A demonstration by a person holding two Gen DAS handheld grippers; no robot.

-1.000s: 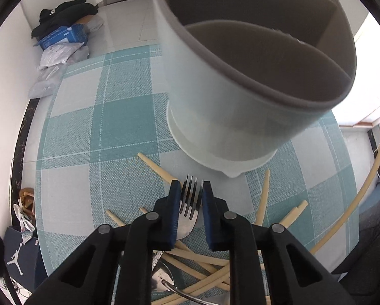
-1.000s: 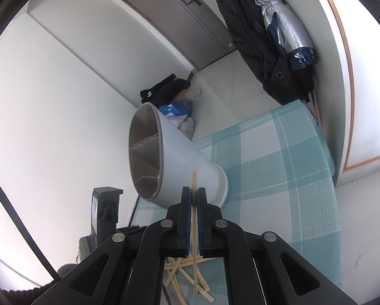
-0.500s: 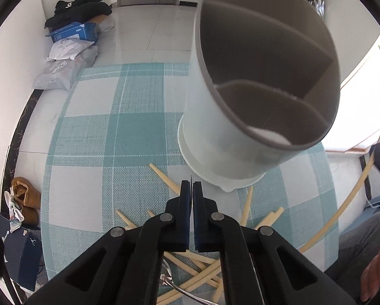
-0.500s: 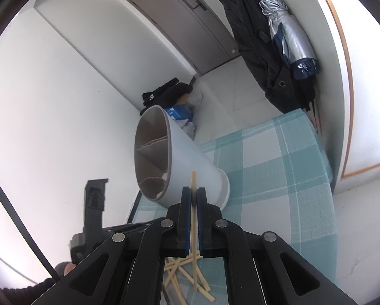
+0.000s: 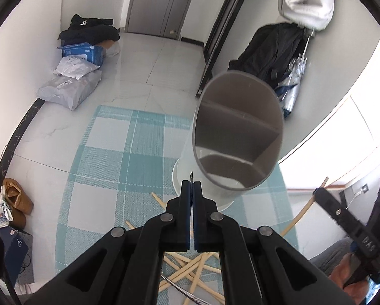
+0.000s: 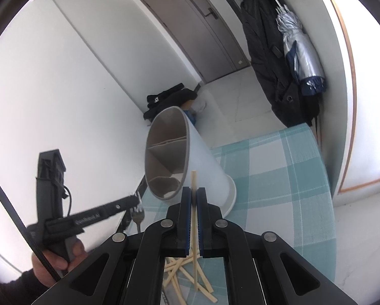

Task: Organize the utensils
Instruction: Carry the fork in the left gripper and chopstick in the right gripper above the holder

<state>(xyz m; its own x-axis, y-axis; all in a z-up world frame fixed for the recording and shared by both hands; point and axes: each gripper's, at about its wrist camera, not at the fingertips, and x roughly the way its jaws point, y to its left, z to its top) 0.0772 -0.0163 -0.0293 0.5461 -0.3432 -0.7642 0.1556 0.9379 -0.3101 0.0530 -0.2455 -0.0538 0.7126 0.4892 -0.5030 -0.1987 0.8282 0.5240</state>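
A pale grey utensil holder with inner dividers stands on the checked tablecloth; the holder also shows in the right wrist view. My left gripper is shut on a metal fork, seen edge-on just in front of the holder's rim. In the right wrist view the left gripper holds the fork by its head, handle hanging down. My right gripper is shut on a pale wooden chopstick, lifted near the holder. Loose chopsticks lie crossed on the cloth.
A thin metal utensil lies under the chopstick pile. The right gripper with its chopstick hangs right of the holder. Parcels, shoes and hanging coats surround the table.
My left gripper closed on the fork and lifted it off the cloth, tilting up so the holder looks smaller. The right gripper kept its chopstick and shifted only slightly.
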